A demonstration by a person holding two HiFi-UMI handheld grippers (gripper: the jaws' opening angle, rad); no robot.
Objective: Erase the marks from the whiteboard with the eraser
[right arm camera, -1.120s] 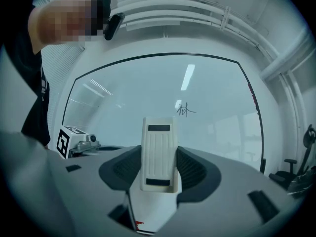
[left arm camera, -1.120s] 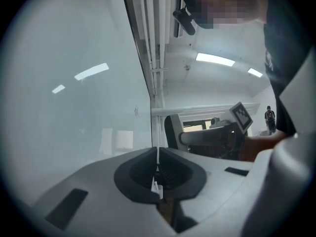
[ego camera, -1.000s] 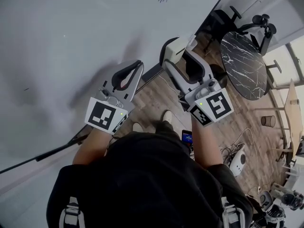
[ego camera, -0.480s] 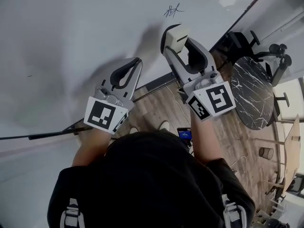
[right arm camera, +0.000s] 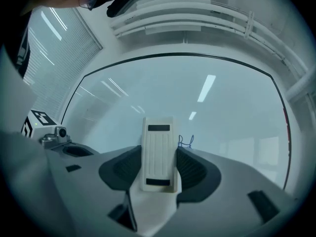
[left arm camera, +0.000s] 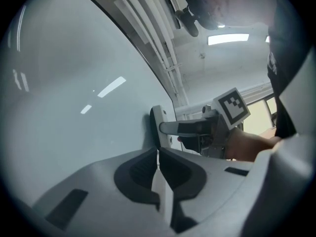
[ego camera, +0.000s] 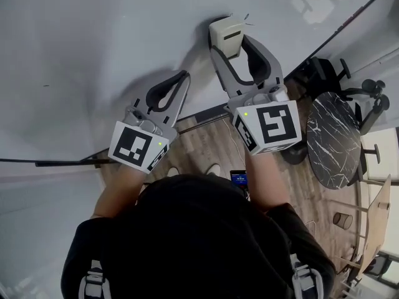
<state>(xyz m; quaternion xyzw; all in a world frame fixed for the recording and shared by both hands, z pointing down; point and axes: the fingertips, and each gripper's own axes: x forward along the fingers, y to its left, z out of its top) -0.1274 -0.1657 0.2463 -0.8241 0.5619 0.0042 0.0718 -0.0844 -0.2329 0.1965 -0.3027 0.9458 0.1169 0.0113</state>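
– Position of the cream rectangular plastic eraser [ego camera: 225, 33]: where is it found?
– It is seen at the upper middle of the head view. It is pinched across its width by the jaws of the right gripper [ego camera: 233, 47], and its flat face is laid against the glossy white whiteboard [ego camera: 93, 42]. In the right gripper view a small blue scribbled mark [right arm camera: 185, 141] is seen just beside the eraser's right edge.
– How is the right arm held?
– The right forearm [ego camera: 265, 182] is stretched up the frame from the body. The gripper's cube with square markers [ego camera: 269, 124] is turned toward the camera.
– And the other tool?
– The left gripper [ego camera: 182, 76] is held lower and to the left, its tip near the board; whether it touches cannot be told. In the left gripper view its jaws are pressed together with nothing between them. The left forearm [ego camera: 118, 189] is angled up and to the right.
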